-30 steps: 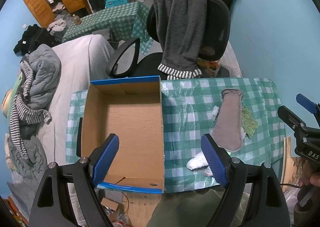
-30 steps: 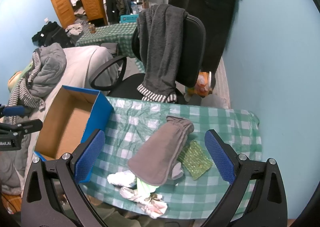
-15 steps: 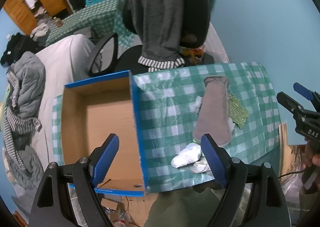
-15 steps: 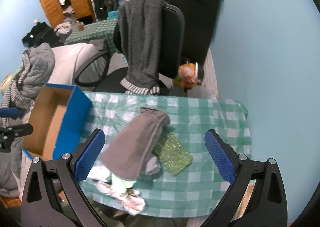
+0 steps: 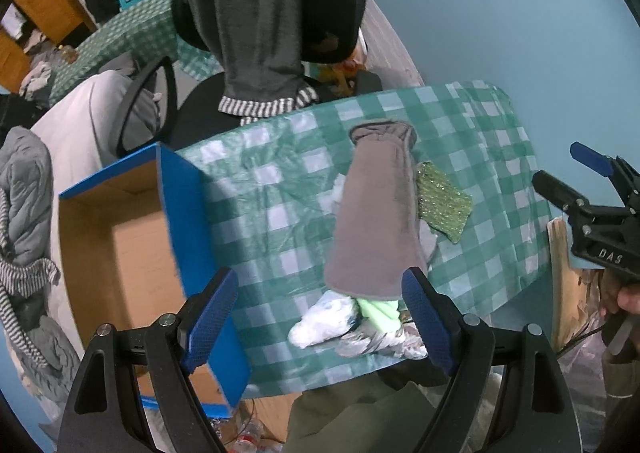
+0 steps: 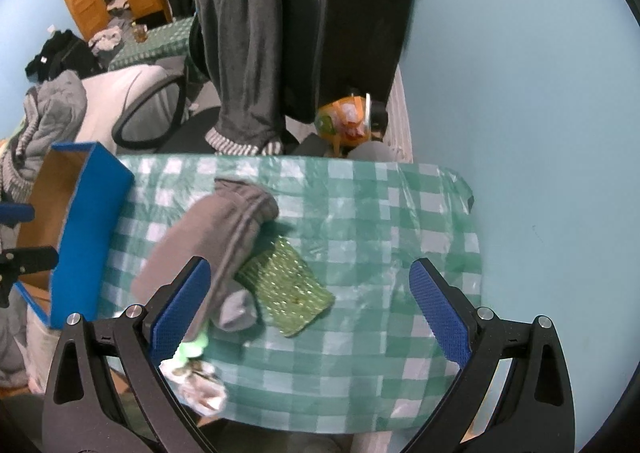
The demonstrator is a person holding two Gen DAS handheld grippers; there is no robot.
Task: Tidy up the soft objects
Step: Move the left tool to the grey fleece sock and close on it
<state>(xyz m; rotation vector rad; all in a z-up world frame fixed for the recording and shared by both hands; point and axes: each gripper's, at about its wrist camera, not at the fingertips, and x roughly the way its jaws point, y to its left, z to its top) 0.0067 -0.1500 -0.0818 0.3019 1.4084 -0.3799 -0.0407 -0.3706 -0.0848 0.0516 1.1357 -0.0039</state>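
The left view looks deep into the cardboard box (image 5: 132, 253); the right view shows only its blue side and an orange toy (image 6: 348, 125). A grey sock (image 5: 376, 213) lies on the checked surface (image 5: 280, 189) over a green cloth (image 6: 288, 293). Left tongs (image 5: 320, 317) and right tongs (image 6: 308, 309) hang above, wide open, holding nothing.

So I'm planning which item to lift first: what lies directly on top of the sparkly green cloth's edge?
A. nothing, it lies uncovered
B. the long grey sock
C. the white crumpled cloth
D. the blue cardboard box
B: the long grey sock overlaps one edge of the sparkly green cloth, while the blue cardboard box stands apart at the table's side.
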